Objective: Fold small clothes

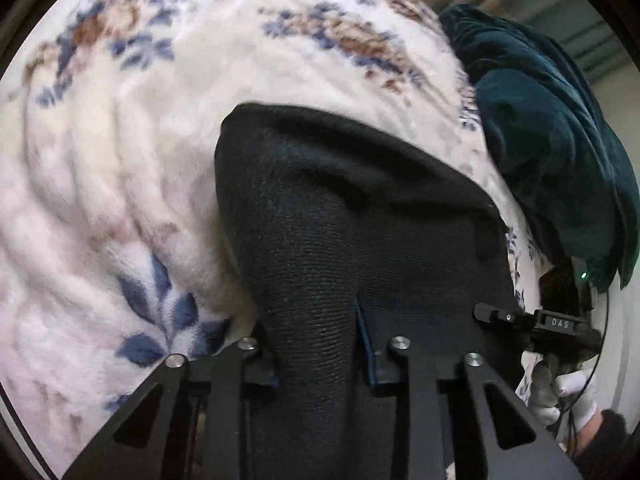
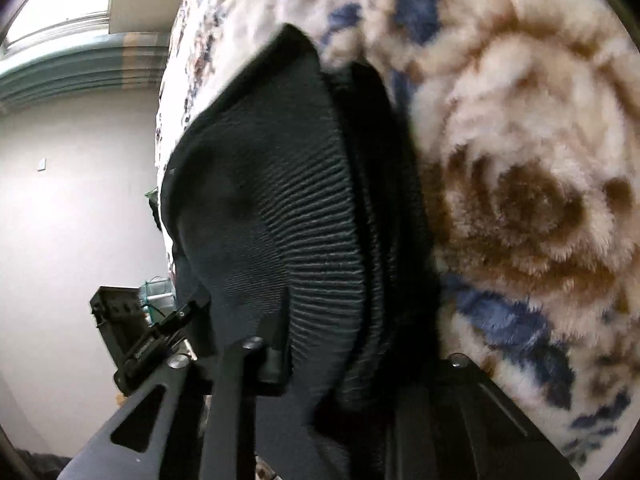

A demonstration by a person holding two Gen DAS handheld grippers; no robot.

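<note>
Fleece floral blanket [image 1: 120, 160] fills the background, with a teal velvet cushion [image 1: 560, 140] at its far edge. Black ribbed knit garment [image 1: 340, 220] lies on the blanket, bunched up toward both cameras. Left gripper [image 1: 320, 344] is clamped on a fold of it, knit pinched between the fingers. Right gripper [image 2: 352, 344] likewise grips the garment's edge, layers stacked in its jaws. White-gloved hand [image 1: 568, 392] holds the right tool.

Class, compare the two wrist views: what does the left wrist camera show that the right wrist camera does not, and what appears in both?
Only the left wrist view shows the dark green velvet cloth and a white-gloved hand. Only the right wrist view shows the white wall and curtain. Both show the black knit garment, gripped by the left gripper and right gripper, over the floral fleece blanket.
</note>
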